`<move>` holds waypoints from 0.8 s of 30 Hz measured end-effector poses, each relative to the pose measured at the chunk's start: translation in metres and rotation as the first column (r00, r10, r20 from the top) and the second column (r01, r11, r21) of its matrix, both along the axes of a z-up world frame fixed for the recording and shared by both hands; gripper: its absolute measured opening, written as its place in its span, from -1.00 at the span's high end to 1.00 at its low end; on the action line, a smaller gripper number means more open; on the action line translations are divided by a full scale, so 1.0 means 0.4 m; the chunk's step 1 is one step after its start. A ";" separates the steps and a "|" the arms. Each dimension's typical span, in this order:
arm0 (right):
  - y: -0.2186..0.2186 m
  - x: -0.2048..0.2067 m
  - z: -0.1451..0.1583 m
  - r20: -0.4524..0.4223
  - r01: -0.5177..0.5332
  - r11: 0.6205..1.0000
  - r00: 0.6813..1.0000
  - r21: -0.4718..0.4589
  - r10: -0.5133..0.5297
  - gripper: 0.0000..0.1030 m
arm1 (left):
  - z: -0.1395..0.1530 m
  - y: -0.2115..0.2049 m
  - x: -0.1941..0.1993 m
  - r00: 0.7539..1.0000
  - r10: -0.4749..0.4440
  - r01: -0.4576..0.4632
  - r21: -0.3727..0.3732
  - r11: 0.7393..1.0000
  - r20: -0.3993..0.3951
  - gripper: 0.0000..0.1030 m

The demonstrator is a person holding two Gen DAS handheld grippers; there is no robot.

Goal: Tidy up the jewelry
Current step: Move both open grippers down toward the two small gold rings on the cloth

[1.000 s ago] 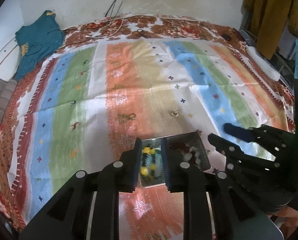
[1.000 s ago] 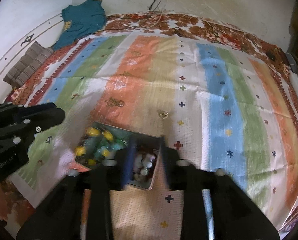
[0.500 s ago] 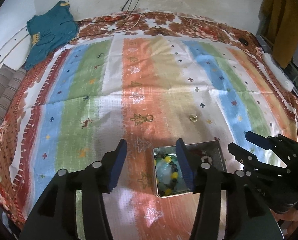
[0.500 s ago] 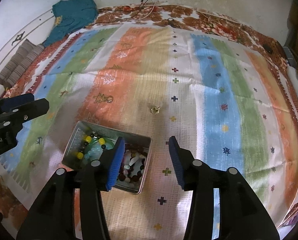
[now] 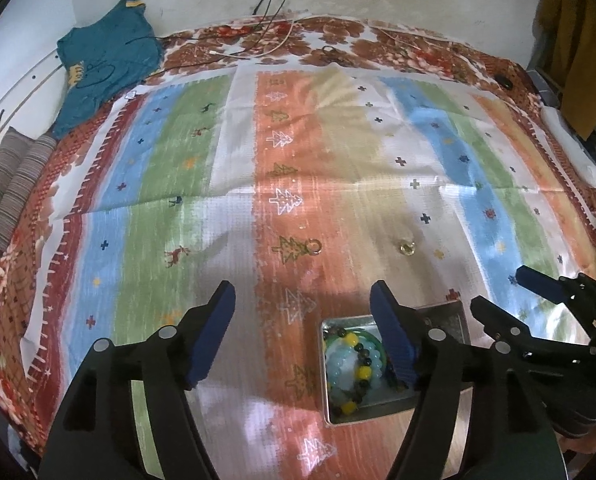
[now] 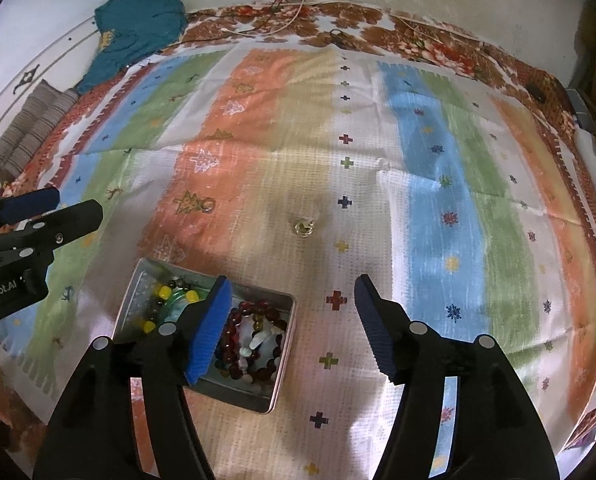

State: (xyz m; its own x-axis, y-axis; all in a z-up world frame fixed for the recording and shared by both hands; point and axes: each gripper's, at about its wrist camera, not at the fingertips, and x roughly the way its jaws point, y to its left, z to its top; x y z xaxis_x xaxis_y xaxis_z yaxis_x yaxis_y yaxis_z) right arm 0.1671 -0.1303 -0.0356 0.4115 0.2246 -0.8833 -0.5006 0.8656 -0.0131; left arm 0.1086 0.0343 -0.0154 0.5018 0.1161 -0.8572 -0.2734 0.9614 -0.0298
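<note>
Both the left gripper point(image 5: 302, 304) and right gripper point(image 6: 291, 300) hover with jaws wide apart, empty. 2 rings point(image 6: 304, 226) point(image 6: 207, 205) lie on the bedspread point(image 6: 438, 200) beyond the tin point(image 6: 285, 344). Descend squarely and straddle 1 ring before closing.

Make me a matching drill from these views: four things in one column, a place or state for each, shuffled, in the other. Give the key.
Things
1. dark red bead bracelet
2. yellow and black bead bracelet
3. gold ring
4. left gripper

Place or state
A. loose on the striped cloth, outside the tin
B. jaws wide apart, holding nothing
C. in the tin's right half, with pale beads
D. in the tin's left half, on a green bangle

Pairs: 1-C, 2-D, 3-A, 4-B
</note>
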 end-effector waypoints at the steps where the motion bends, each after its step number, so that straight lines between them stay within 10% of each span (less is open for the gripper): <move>1: 0.001 0.005 -0.001 -0.002 0.003 1.000 1.000 -0.001 -0.003 -0.25 | -0.006 0.003 0.006 1.000 0.002 -0.002 0.007 1.000 -0.007 -0.39; 24: 0.037 0.080 -0.058 -0.040 0.011 0.999 0.999 -0.049 -0.013 -0.33 | -0.078 0.030 0.108 0.997 -0.013 0.015 0.017 1.000 -0.077 -0.43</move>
